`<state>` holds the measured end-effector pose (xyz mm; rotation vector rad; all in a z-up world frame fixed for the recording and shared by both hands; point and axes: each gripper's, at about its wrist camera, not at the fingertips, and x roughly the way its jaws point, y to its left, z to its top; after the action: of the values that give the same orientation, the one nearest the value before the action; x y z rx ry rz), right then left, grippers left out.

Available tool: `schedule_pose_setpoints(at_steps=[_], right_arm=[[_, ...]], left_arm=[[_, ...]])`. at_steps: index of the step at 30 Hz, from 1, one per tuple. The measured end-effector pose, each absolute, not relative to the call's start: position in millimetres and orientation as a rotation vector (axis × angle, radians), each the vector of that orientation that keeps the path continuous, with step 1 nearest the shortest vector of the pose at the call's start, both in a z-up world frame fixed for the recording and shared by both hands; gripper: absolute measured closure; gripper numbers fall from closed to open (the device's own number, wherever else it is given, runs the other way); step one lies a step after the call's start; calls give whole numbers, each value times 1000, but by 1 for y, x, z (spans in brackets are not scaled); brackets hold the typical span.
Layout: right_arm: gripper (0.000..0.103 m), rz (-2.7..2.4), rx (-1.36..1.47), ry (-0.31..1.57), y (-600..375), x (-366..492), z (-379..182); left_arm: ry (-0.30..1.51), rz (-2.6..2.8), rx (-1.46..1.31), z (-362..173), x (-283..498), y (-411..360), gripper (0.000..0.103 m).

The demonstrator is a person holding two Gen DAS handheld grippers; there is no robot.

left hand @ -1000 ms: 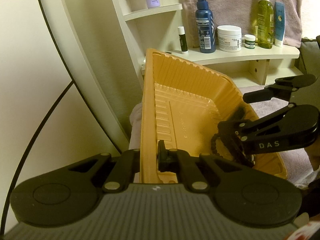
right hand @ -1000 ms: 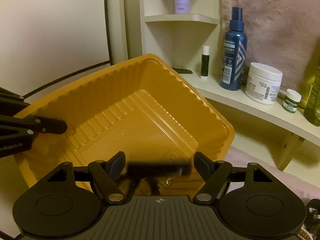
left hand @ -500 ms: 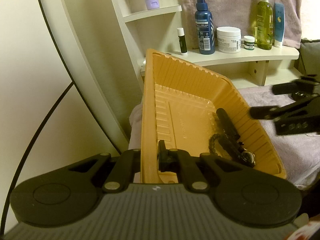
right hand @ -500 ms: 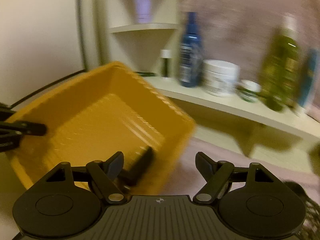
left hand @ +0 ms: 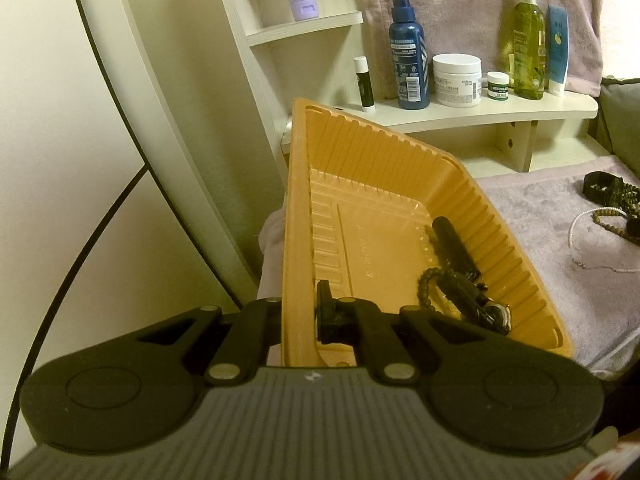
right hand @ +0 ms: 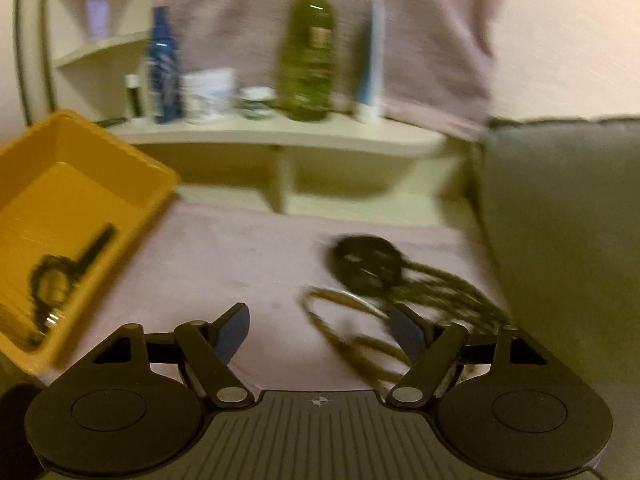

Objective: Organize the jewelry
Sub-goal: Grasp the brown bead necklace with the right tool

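Observation:
My left gripper is shut on the near wall of an orange plastic tray and holds it tilted. A black watch with a beaded bracelet lies in the tray's lower corner. The tray also shows at the left of the blurred right wrist view. My right gripper is open and empty above the pink towel. A pile of beaded necklaces and a black band lies just ahead of it; the pile also shows at the right in the left wrist view.
A cream shelf behind holds a blue spray bottle, a white jar, a green bottle and small tubes. A grey cushion stands at the right. A curved white frame is at the left.
My right gripper let the black watch and bracelet drop into the tray, then swung right out of the tray to above the jewelry pile. The left gripper and tray stayed still.

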<state>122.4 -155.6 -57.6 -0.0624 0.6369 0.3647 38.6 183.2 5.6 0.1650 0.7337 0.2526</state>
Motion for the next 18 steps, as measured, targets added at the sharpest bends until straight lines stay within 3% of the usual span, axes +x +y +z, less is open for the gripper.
schedule_pose_setpoints(at_steps=[10, 18], right_arm=[[65, 374, -181, 638, -172, 119, -67], [78, 424, -301, 678, -150, 129, -88]], left_arm=[[738, 255, 170, 6, 39, 183, 99], [738, 256, 171, 6, 40, 183, 99]])
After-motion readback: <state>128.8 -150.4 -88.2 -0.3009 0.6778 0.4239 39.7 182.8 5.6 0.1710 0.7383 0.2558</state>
